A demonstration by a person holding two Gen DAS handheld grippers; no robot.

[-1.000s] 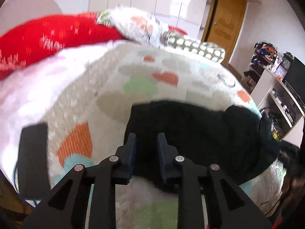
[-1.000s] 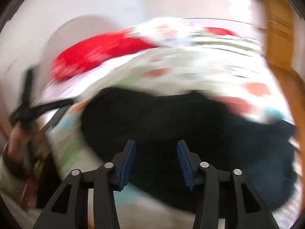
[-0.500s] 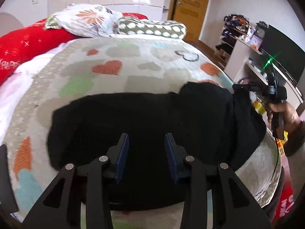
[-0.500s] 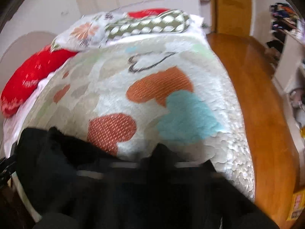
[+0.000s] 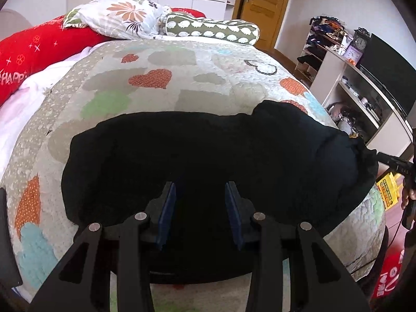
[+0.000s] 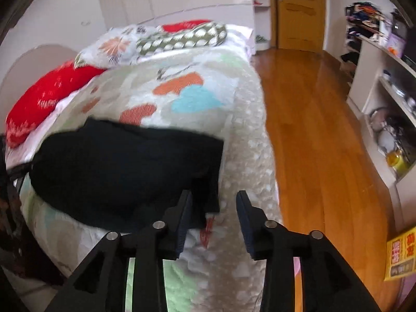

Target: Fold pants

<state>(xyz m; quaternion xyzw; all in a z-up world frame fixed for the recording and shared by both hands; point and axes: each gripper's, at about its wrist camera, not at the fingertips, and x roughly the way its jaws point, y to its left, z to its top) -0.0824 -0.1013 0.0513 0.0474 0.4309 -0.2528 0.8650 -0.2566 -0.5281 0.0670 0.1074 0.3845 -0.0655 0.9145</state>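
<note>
Biggest worry was the black, soft, matte pants (image 5: 208, 156), lying in a long lumpy heap across the near end of the quilted, heart-patterned bedspread (image 5: 161, 96). One corner hung near the bed's edge, so a sloppy pull could've dragged them to the glossy wood floor (image 6: 312, 130). The left gripper (image 5: 199, 208) hovered over the dark cloth, jaws apart, pinching nothing. The right gripper (image 6: 213, 214) was opening, a dangling corner between its jaws, apparently unpinched. Dark-on-dark layers made grabbing two likely.
</note>
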